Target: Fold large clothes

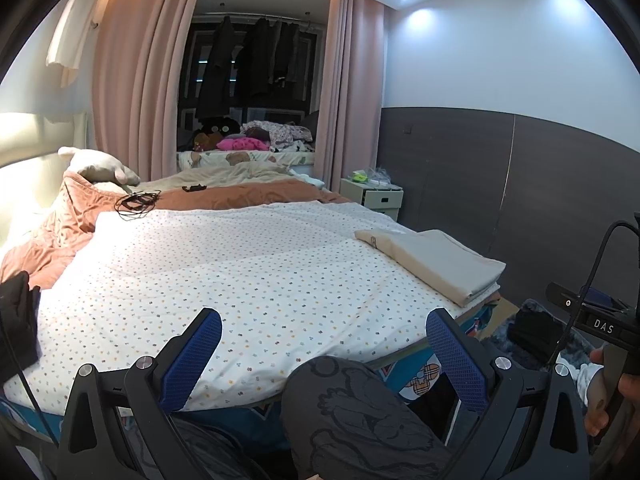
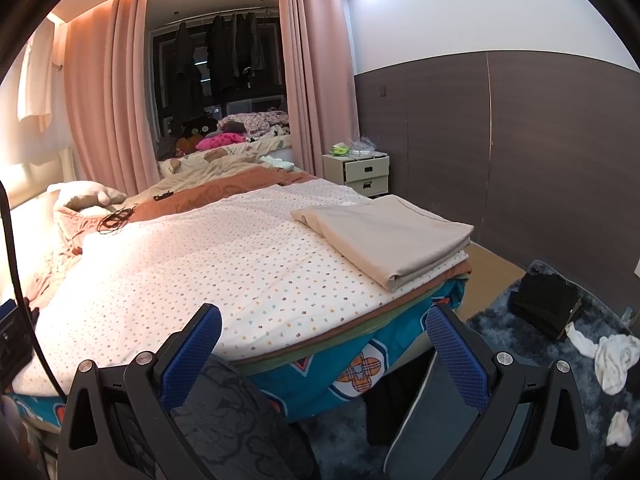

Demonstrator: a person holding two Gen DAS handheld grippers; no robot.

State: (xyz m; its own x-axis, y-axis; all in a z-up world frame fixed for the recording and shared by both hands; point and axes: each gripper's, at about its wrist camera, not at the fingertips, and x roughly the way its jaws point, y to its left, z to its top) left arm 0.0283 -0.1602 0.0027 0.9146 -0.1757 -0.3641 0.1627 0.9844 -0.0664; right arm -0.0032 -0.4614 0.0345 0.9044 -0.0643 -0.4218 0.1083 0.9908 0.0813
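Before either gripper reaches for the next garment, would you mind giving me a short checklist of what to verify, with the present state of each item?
1. Left gripper open and holding nothing: ok.
2. Right gripper open and holding nothing: ok.
3. Folding area free: ok; the dotted sheet in front of both grippers is flat and bare.
4. Finished work out of the way: ok; the folded beige cloth lies at the far right corner of the bed.
5. Stray items off the folding area: ok; the tangled black cord sits far back near the pillow.
6. Next garment chosen: cannot tell; dark clothes and white clothes lie on the rug, none on the sheet.
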